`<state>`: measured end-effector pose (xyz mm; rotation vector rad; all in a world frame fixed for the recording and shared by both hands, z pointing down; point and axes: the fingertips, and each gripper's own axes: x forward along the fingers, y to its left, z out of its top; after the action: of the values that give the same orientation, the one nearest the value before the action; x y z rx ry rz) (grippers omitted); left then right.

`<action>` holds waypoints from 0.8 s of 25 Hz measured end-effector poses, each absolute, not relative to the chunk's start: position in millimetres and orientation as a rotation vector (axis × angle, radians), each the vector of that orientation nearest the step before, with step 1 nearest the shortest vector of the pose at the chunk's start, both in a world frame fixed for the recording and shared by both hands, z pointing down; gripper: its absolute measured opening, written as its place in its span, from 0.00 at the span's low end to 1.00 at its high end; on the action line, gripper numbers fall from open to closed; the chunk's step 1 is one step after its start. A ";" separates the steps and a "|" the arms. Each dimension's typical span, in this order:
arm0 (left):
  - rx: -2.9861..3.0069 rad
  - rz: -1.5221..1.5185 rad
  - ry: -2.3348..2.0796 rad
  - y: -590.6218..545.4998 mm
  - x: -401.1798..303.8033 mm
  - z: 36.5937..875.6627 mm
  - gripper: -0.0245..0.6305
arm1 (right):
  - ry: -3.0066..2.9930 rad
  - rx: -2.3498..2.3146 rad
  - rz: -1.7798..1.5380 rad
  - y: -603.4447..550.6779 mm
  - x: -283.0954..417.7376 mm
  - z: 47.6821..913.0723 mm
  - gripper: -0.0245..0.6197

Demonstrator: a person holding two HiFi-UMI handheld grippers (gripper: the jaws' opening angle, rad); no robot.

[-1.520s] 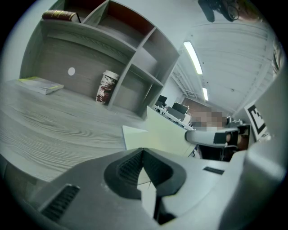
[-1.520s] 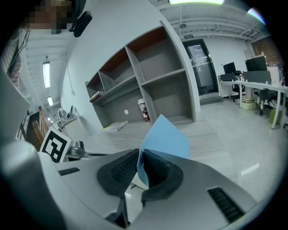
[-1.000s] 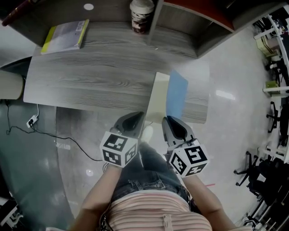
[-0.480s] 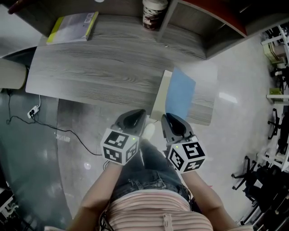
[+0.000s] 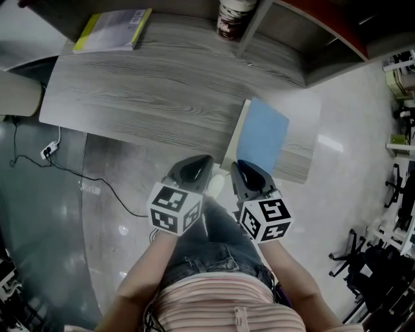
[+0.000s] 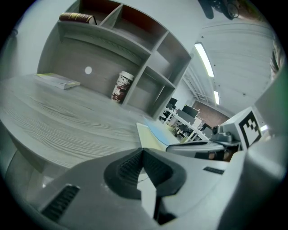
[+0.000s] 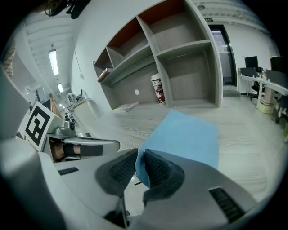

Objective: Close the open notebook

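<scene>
**Blue cover caught in narrow right jaws at the desk's near edge**

Nearest, two grey moulded grippers are held side by side. The left gripper [image 5: 196, 167] is seen with its ribbed pads pressed together, and nothing is held between them. The right gripper [image 7: 137, 155] has its jaws narrow but opening. Between them sits a corner of the notebook's thin, smooth blue cover [image 7: 184, 137], raised off the page.

The notebook [image 5: 262, 139] lies at 1 o'clock, against the near edge of the desk [image 5: 142, 91]. Its flat cream page [image 5: 235, 144] is exposed beside the cover. The desk is a curved slab of grey wood grain.

Farther off, a thin yellow-edged book [image 5: 113, 29] is seen at 11 o'clock. A cylindrical paper cup [image 5: 233, 19] stands at 12 o'clock, beside an angular shelf unit [image 5: 292, 32].
</scene>
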<state>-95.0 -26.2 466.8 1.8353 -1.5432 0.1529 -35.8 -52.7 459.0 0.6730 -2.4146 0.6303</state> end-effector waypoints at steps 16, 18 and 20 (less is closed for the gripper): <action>1.812 0.149 -1.549 -29.8 -93.7 472.3 0.06 | -2.374 0.608 0.613 -50.8 -43.5 477.5 0.14; 1.808 0.149 -1.550 -28.8 -93.5 472.9 0.06 | -2.366 0.597 0.604 -49.4 -45.0 480.8 0.16; 1.803 0.148 -1.551 -27.2 -94.3 473.6 0.06 | -2.360 0.585 0.595 -47.6 -46.8 484.1 0.17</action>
<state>-94.3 -27.2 473.6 1.8033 -1.5509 0.1484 -46.8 -47.6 484.1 0.5852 -2.3602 0.5946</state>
